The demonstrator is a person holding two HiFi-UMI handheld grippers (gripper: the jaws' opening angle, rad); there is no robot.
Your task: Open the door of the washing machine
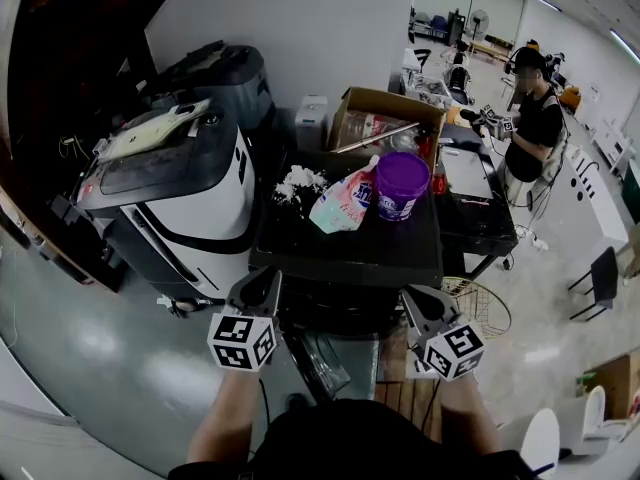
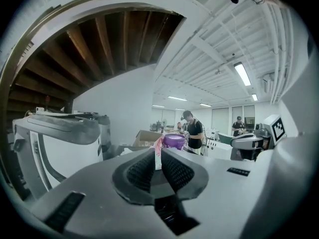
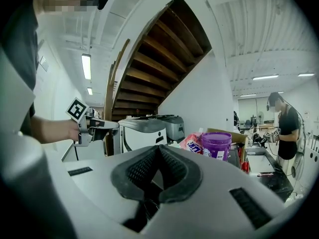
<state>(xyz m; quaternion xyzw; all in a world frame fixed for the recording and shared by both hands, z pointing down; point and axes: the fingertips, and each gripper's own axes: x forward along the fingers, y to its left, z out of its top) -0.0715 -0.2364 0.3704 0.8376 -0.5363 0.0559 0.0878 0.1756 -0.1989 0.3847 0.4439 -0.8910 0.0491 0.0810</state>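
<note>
The white washing machine (image 1: 185, 213) stands at the left, with its dark top lid (image 1: 160, 163) down and a pale sheet (image 1: 155, 128) lying on it. Both grippers hang low in front of me, apart from the machine and pointing toward the black table. My left gripper (image 1: 267, 278) is shut with nothing in it; its own view shows its tips (image 2: 159, 152) nearly touching and the machine (image 2: 55, 138) to the left. My right gripper (image 1: 416, 296) is shut and empty. Its view shows the closed tips (image 3: 158, 149), the washing machine (image 3: 144, 132) ahead and the left gripper (image 3: 102, 128).
A black table (image 1: 350, 253) just ahead carries a purple tub (image 1: 402, 185), a pink detergent bag (image 1: 345, 203) and a white heap (image 1: 297, 183). Behind it are a cardboard box (image 1: 385, 118) and a dark grey machine (image 1: 215, 73). A person (image 1: 535, 123) stands at the far right.
</note>
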